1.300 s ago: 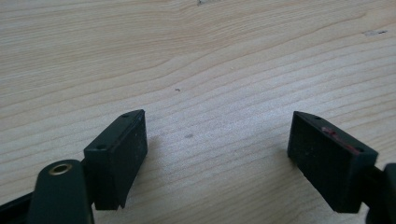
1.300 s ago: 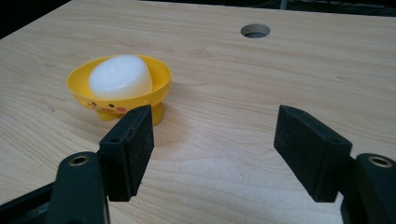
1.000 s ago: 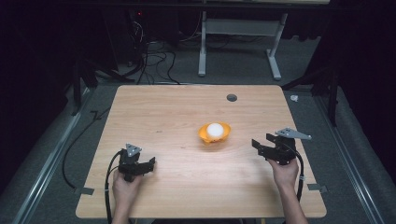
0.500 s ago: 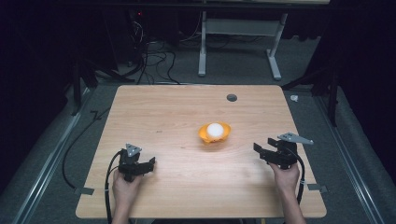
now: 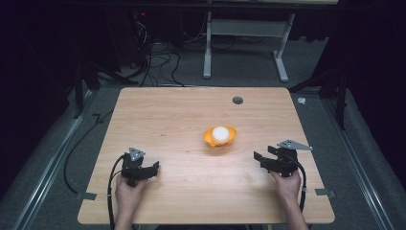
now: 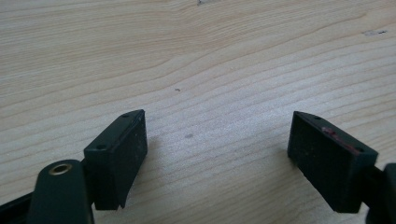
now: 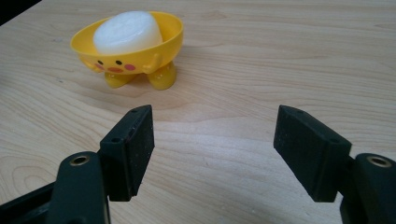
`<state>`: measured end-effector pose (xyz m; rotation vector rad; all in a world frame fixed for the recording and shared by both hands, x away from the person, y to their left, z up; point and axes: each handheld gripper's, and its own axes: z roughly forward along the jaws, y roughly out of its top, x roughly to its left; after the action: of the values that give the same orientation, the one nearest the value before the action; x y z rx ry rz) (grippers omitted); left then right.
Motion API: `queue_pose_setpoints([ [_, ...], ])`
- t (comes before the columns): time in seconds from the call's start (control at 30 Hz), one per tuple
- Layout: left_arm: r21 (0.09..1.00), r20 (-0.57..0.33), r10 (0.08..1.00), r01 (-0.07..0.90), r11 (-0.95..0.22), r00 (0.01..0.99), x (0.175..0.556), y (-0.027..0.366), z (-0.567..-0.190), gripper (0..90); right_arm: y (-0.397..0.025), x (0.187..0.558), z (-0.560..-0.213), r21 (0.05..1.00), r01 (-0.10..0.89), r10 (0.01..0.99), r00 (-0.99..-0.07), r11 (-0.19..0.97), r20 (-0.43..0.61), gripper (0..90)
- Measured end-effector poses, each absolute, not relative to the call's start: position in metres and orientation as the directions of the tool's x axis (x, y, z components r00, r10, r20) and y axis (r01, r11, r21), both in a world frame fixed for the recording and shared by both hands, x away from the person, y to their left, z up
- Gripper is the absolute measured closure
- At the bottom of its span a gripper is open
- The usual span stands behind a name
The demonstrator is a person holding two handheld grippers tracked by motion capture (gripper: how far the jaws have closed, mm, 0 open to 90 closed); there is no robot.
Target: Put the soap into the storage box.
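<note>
A small yellow bowl (image 5: 219,138) with a cartoon face and little feet stands a little right of the table's middle; a white rounded block (image 5: 220,132) lies in it. In the right gripper view the bowl (image 7: 135,56) and the white block (image 7: 127,31) sit ahead and to the left of the jaws. My right gripper (image 5: 261,159) is open, low over the table to the right of the bowl, with nothing between its fingers (image 7: 133,149). My left gripper (image 5: 147,170) is open at the front left, over bare wood (image 6: 210,93).
The wooden table (image 5: 167,110) has a round grommet hole (image 5: 237,100) near its far edge. Cables (image 5: 112,191) trail from the left gripper off the front edge. A desk frame (image 5: 244,43) and loose wires stand on the floor beyond the table.
My right gripper has drawn back toward the front edge and slightly left, away from the bowl. The left gripper and the bowl have stayed put.
</note>
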<state>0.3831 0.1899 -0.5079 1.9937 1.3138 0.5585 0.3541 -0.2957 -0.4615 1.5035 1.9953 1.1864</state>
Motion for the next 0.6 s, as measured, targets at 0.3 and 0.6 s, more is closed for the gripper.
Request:
queue_pose_setpoints([
  [0.3,0.733,-0.012,0.917,0.627,-0.263,0.399,0.383,0.190,-0.508,20.4,-0.287,0.355,-0.465,0.791,0.604,0.909,-0.378,0.099,0.175,30.1],
  [0.6,0.733,-0.013,0.917,0.628,-0.263,0.400,0.383,0.190,-0.508,20.4,-0.278,0.357,-0.472,0.781,0.610,0.907,-0.393,0.133,0.153,30.3],
])
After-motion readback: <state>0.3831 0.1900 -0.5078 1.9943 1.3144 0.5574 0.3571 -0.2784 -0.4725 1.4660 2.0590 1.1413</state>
